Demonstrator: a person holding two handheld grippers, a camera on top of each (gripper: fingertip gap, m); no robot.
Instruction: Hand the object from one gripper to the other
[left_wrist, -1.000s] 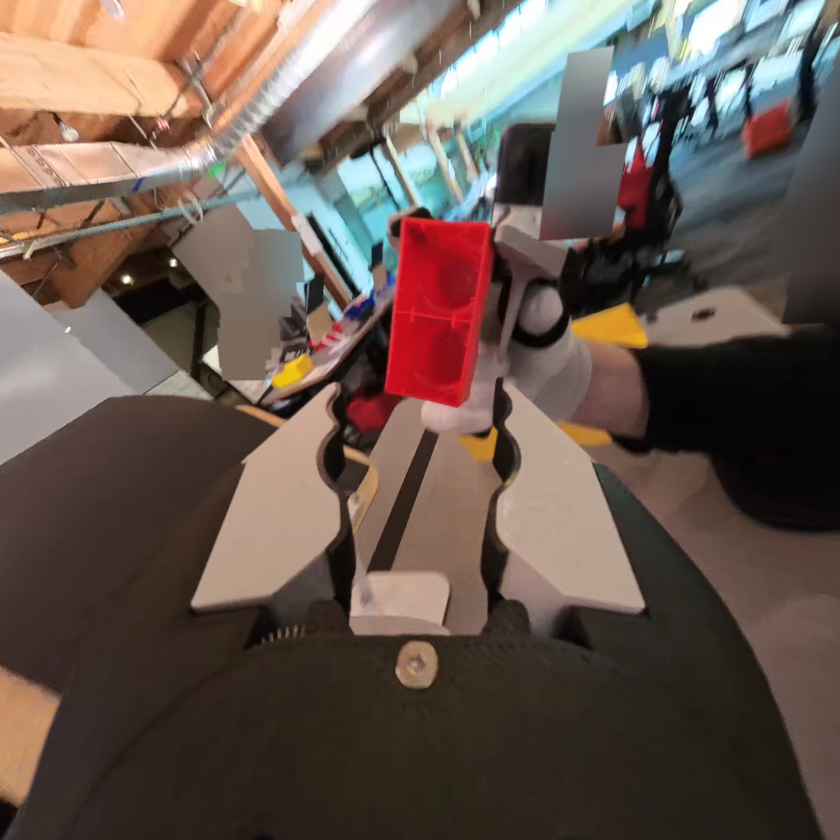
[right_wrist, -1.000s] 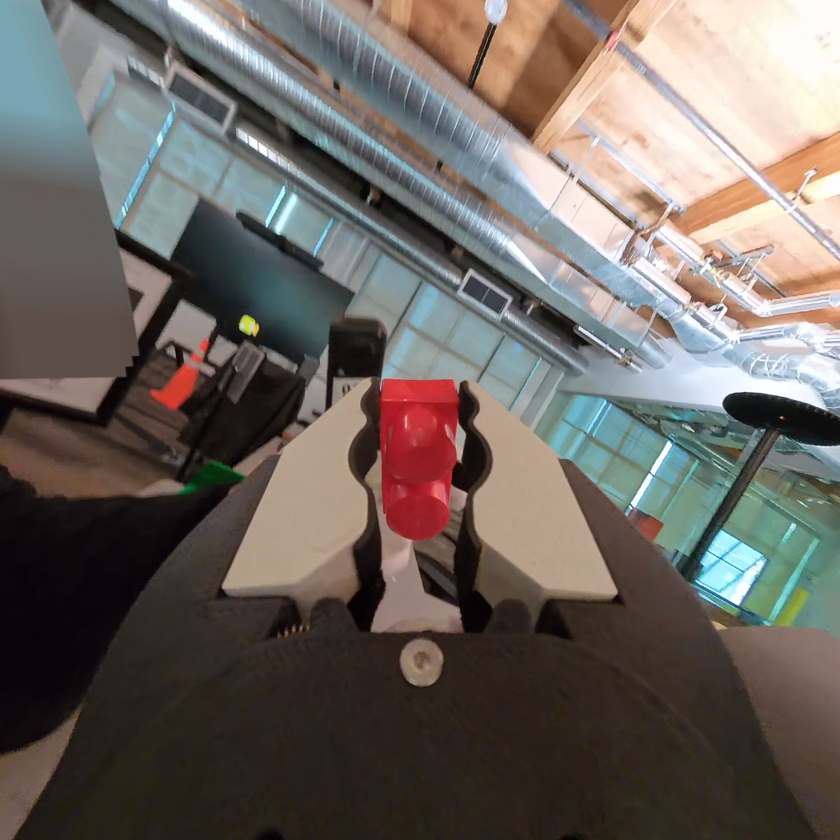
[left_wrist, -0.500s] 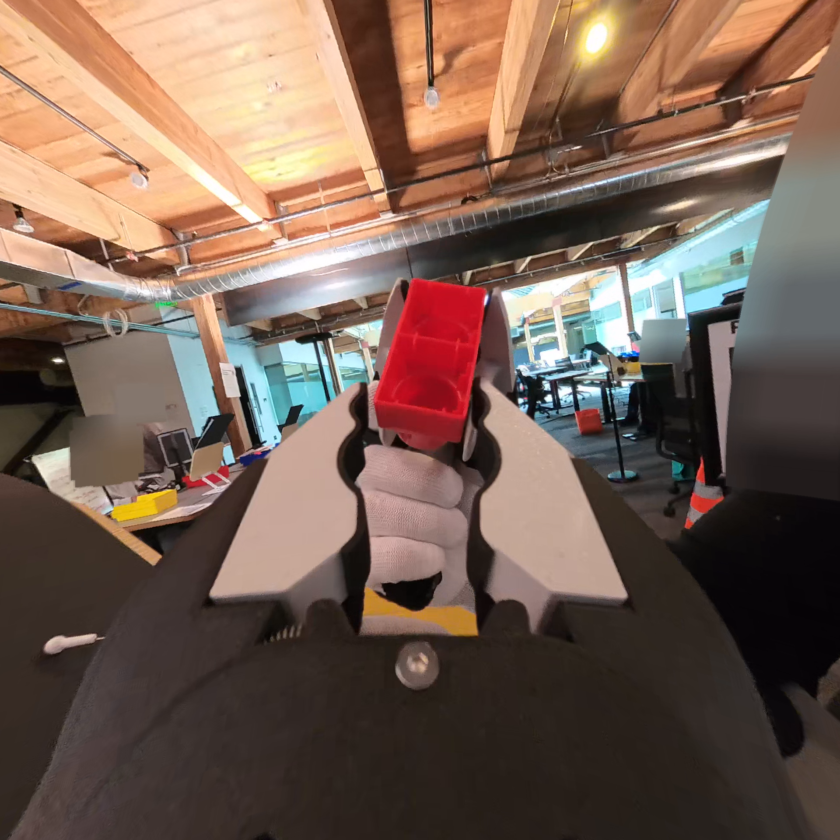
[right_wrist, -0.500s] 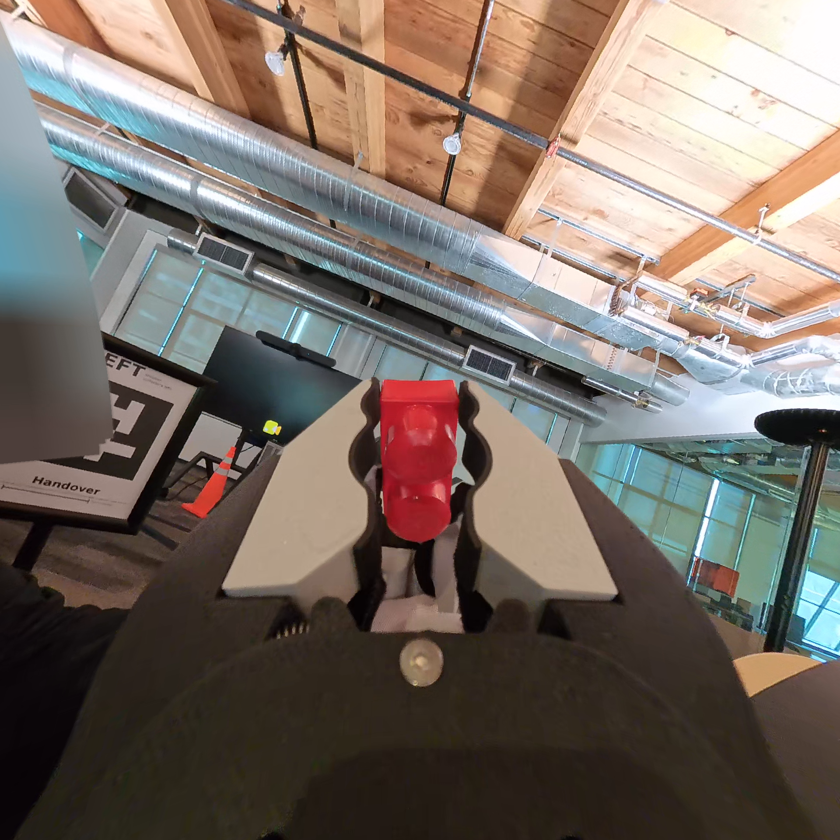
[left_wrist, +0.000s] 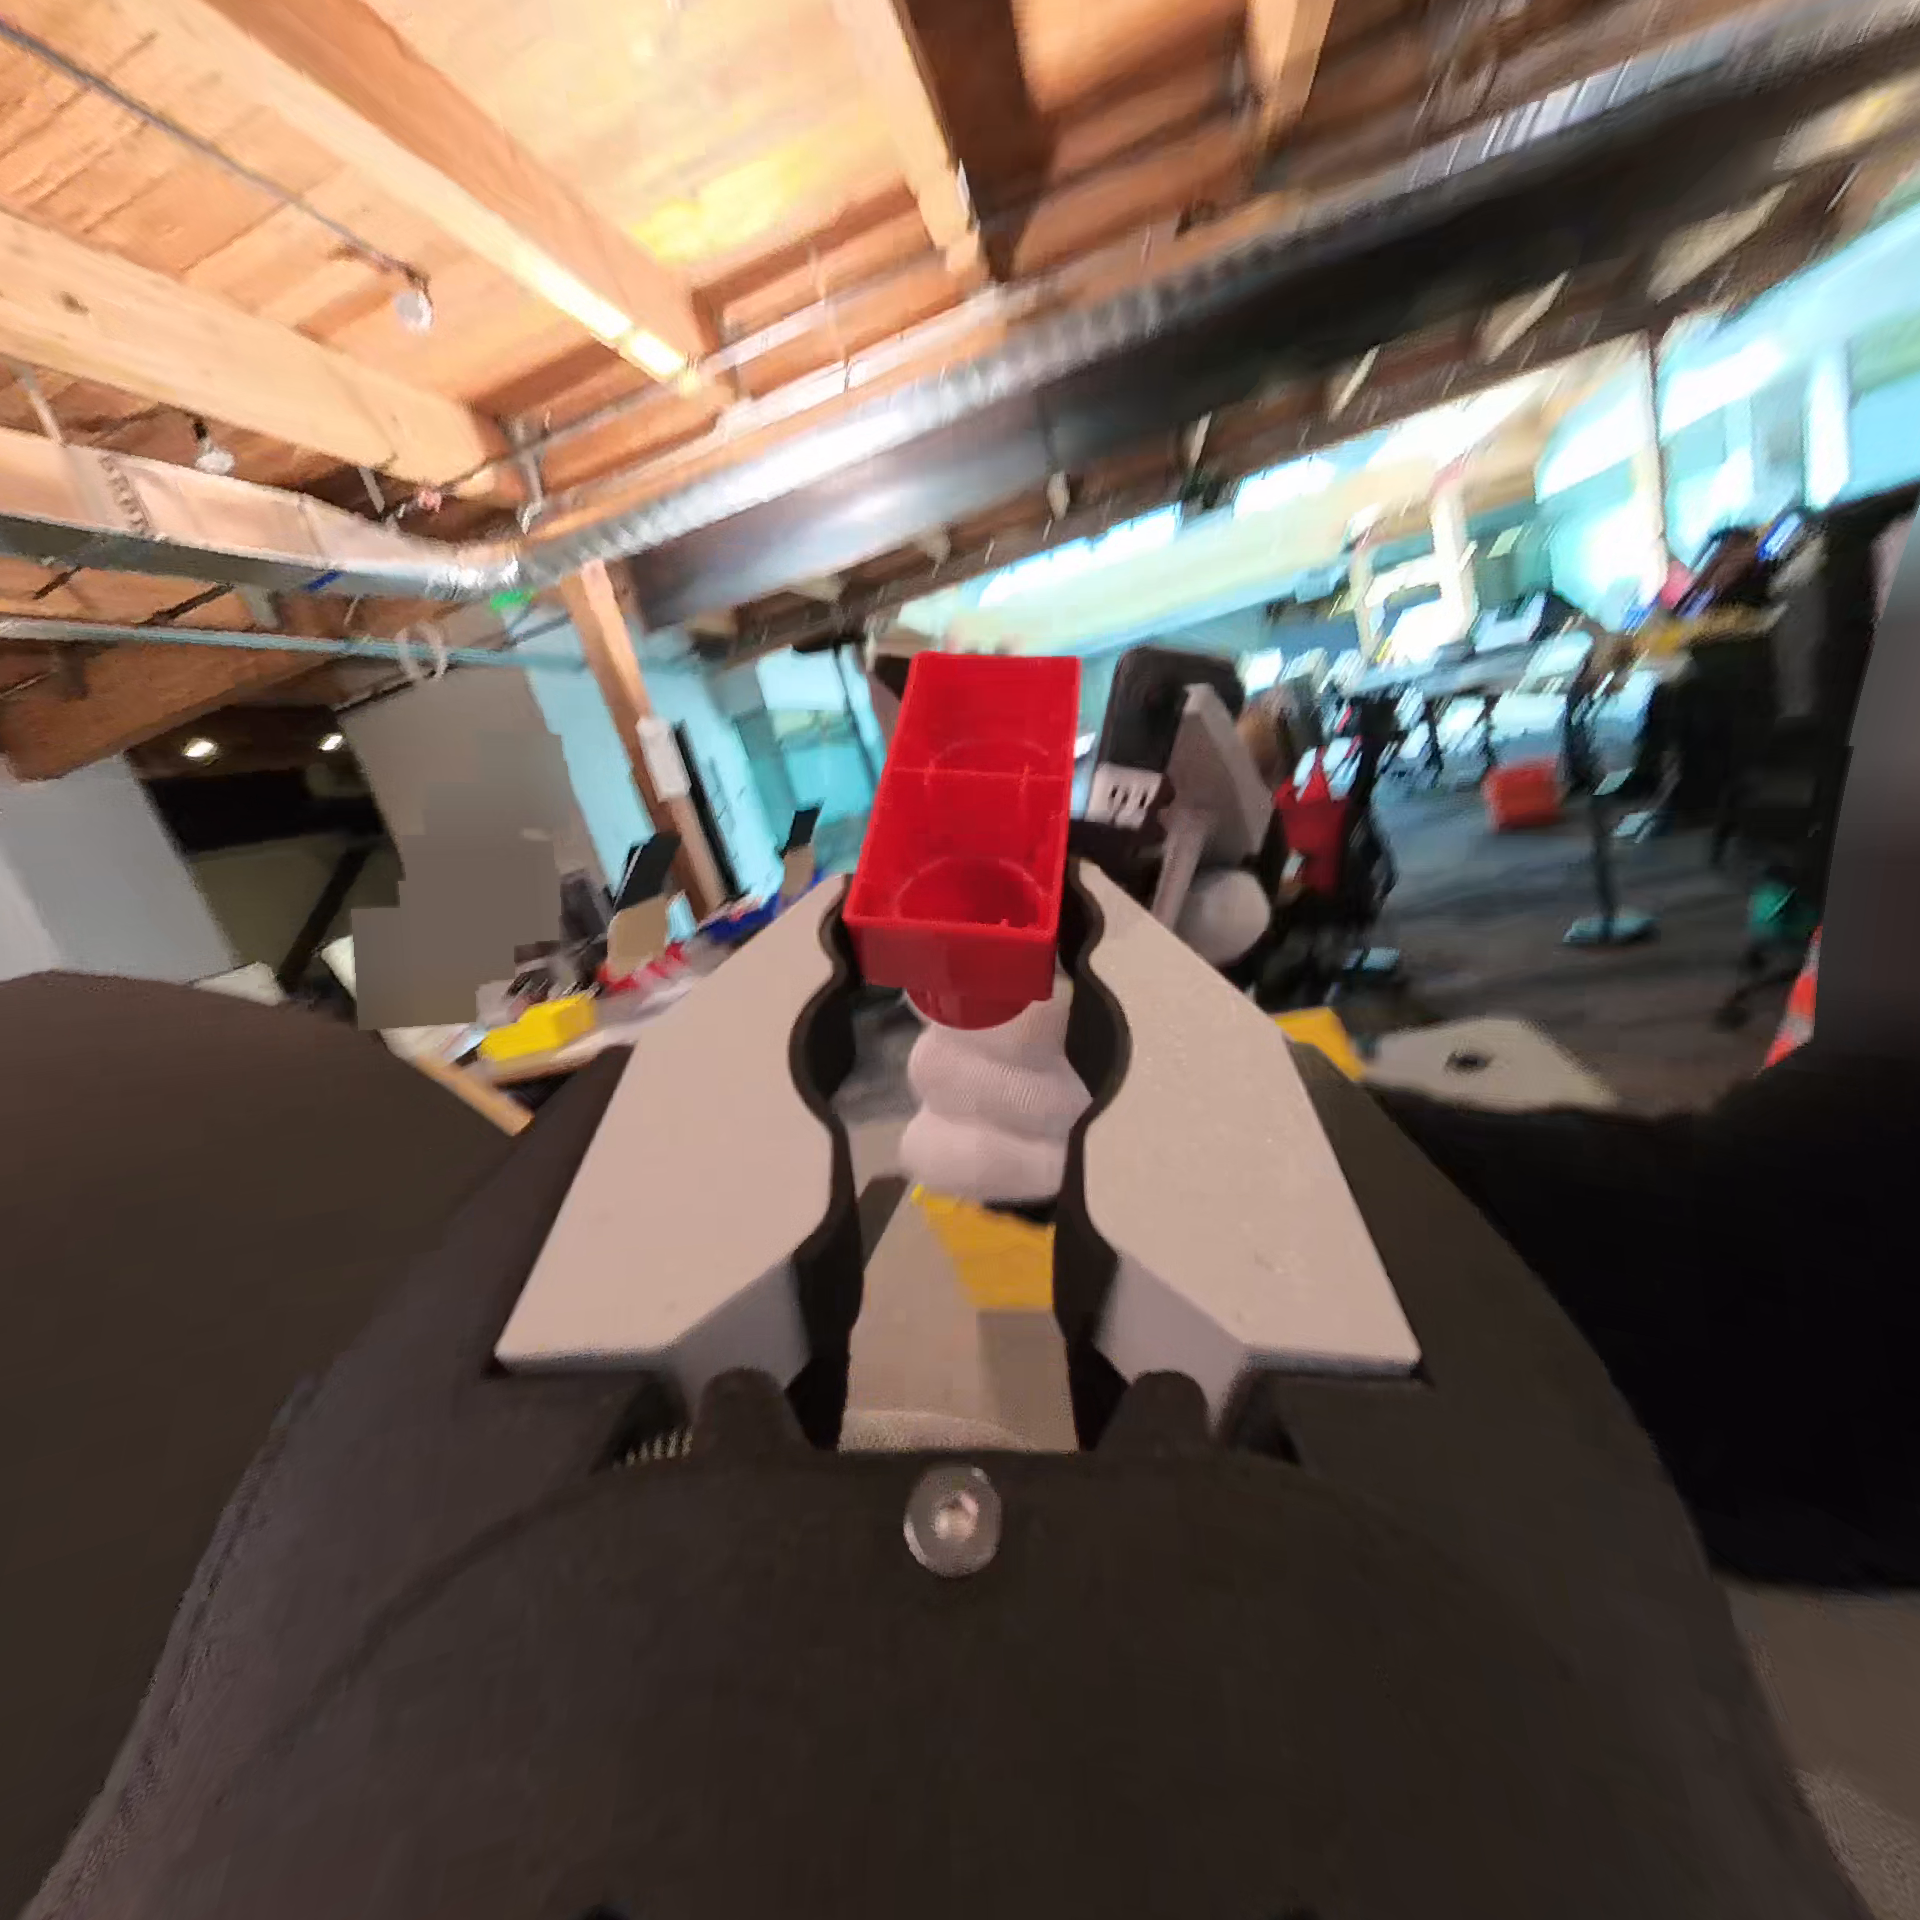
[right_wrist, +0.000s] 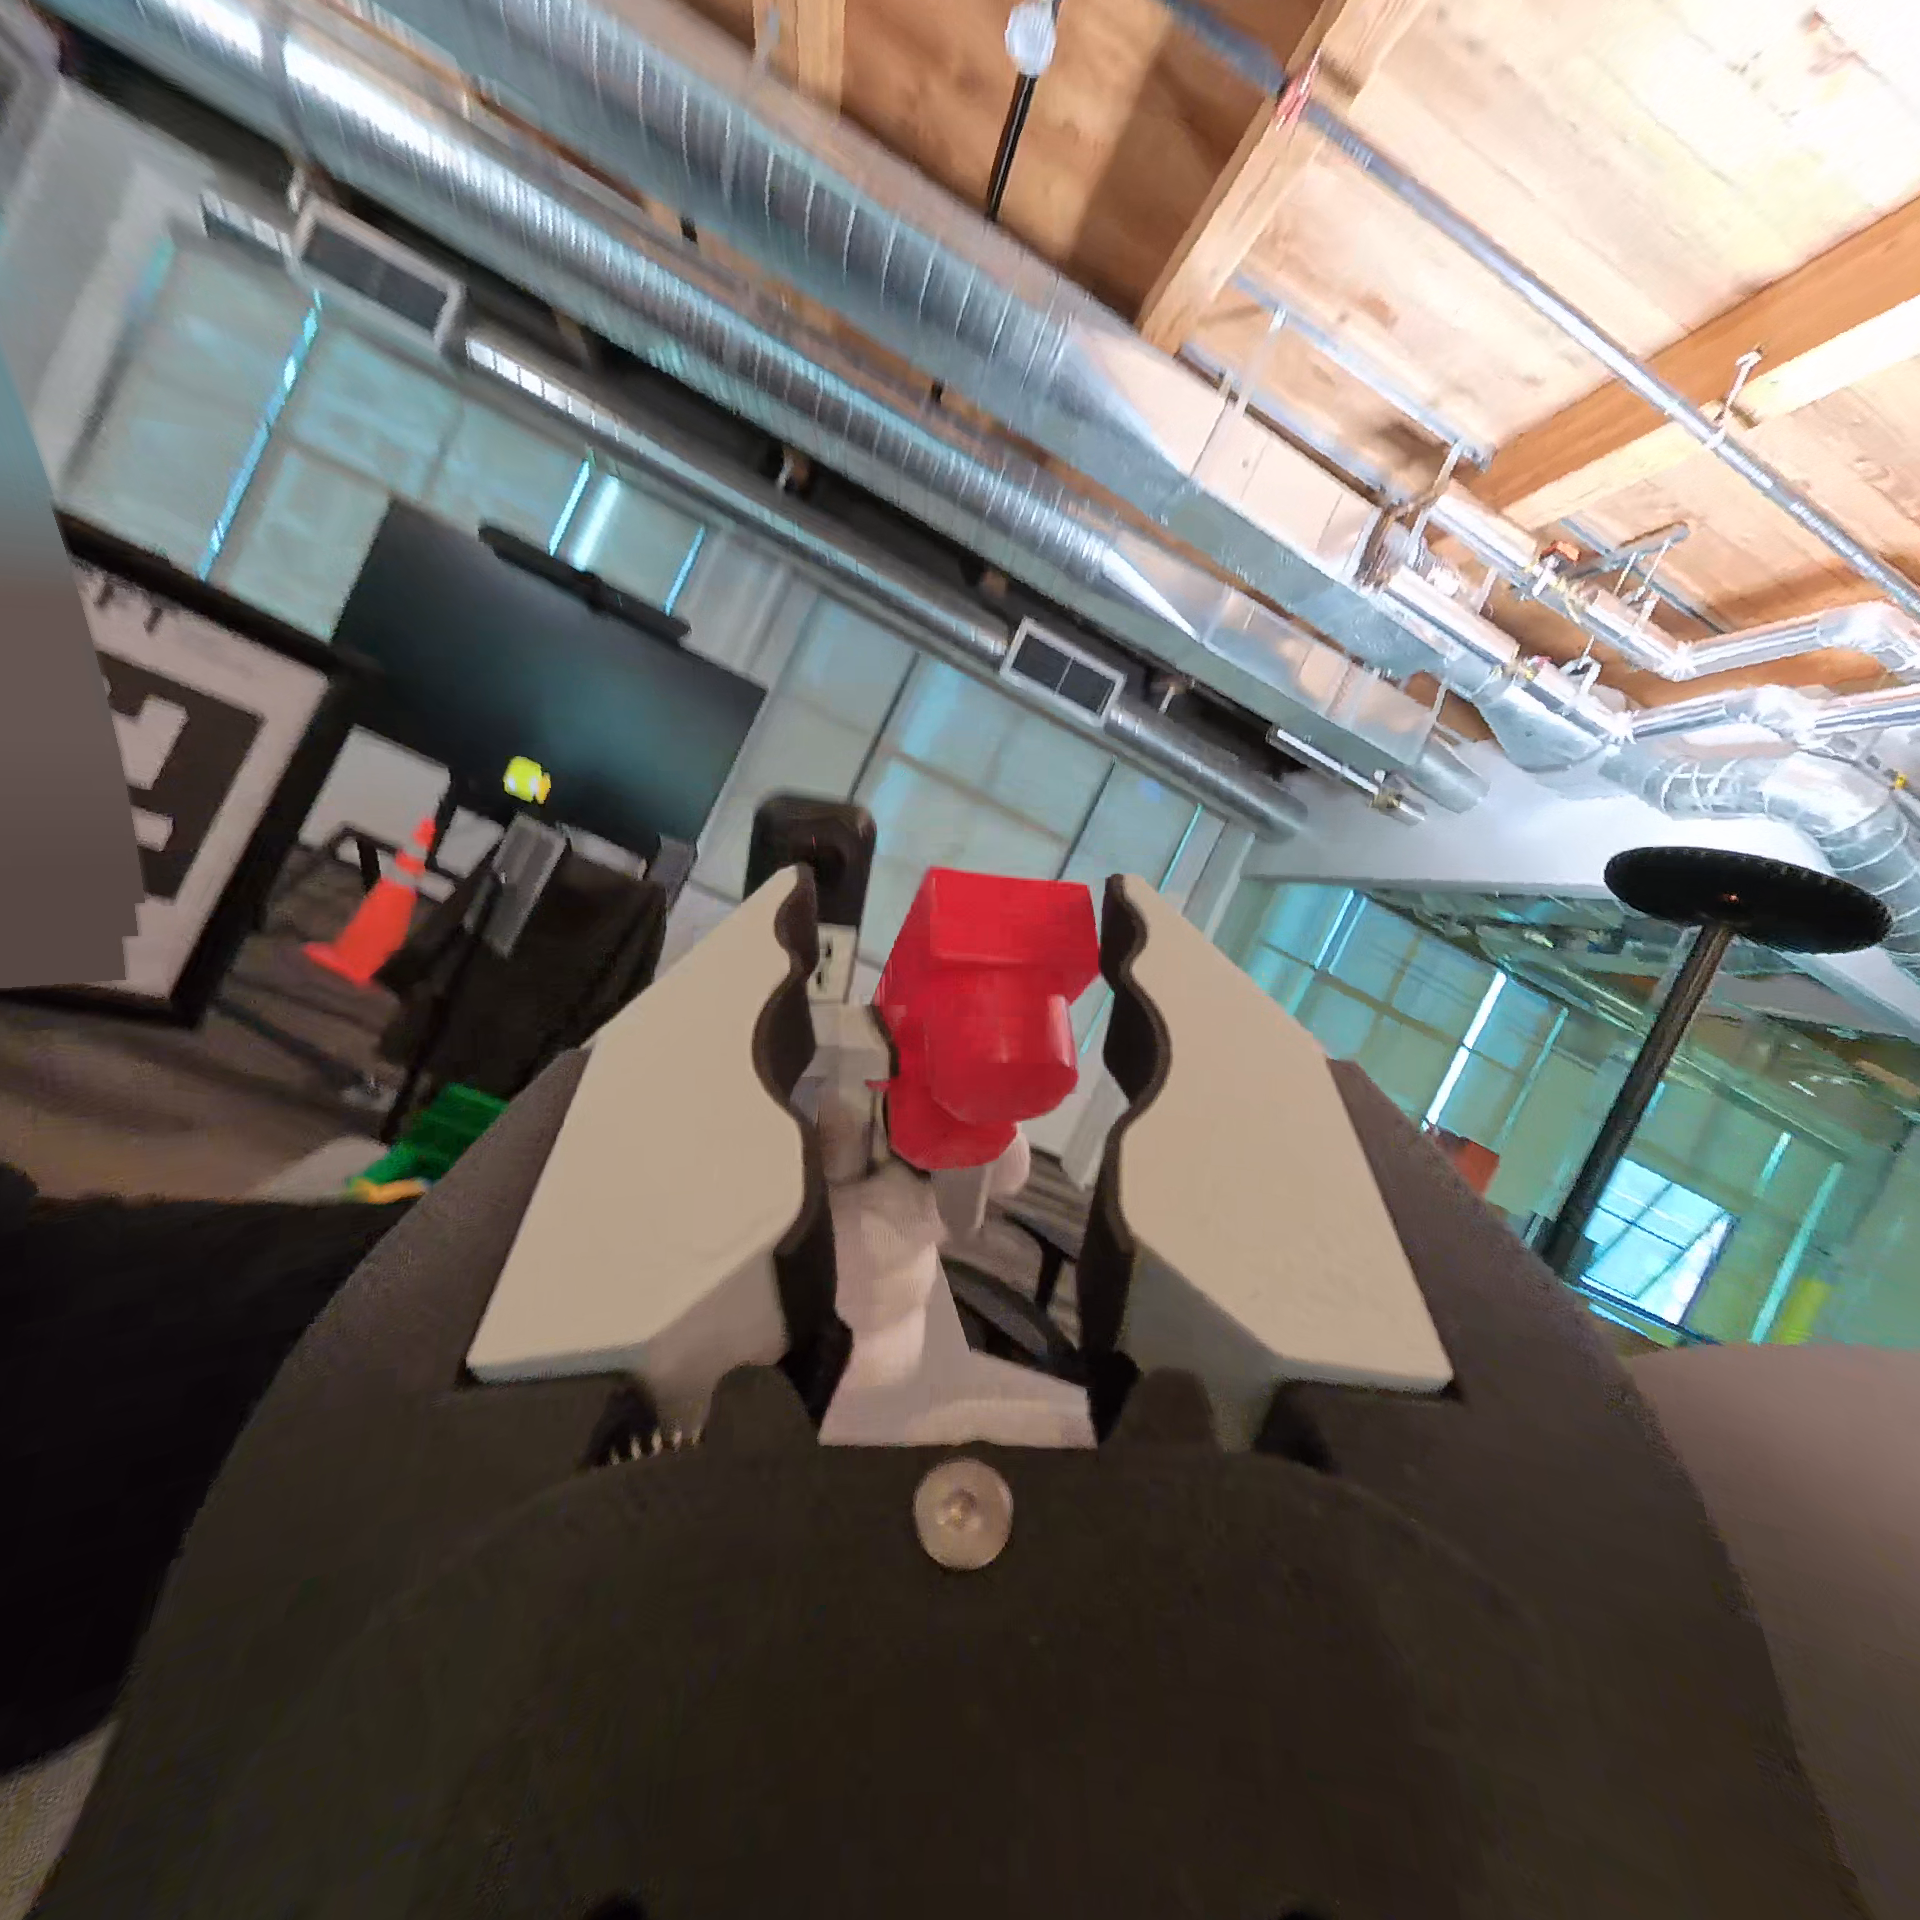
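A red two-stud brick (left_wrist: 966, 810) is clamped between the fingertips of my left gripper (left_wrist: 956, 904), hollow underside towards the camera, held up in the air. In the right wrist view the same brick (right_wrist: 977, 1018) sits between the spread fingers of my right gripper (right_wrist: 958, 888), with a clear gap on the left side, so the right gripper is open. A grey finger of the left gripper (right_wrist: 836, 1060) shows beside the brick. The right gripper (left_wrist: 1205, 758) shows behind the brick. A white-gloved hand (left_wrist: 982, 1122) is below the brick.
An orange cone (right_wrist: 379, 925), a sign board on a stand (right_wrist: 177, 790) and a black round-topped pole stand (right_wrist: 1756, 914) are in the room behind. A desk with a yellow box (left_wrist: 535, 1029) is at the left, and a red bin (left_wrist: 1522, 795) is on the floor far right. My two grippers' fingertips are within a few centimetres of each other.
The left gripper closed on the red brick while the right gripper held it. The right gripper has now opened and lies slightly off the brick. Both views have tilted down.
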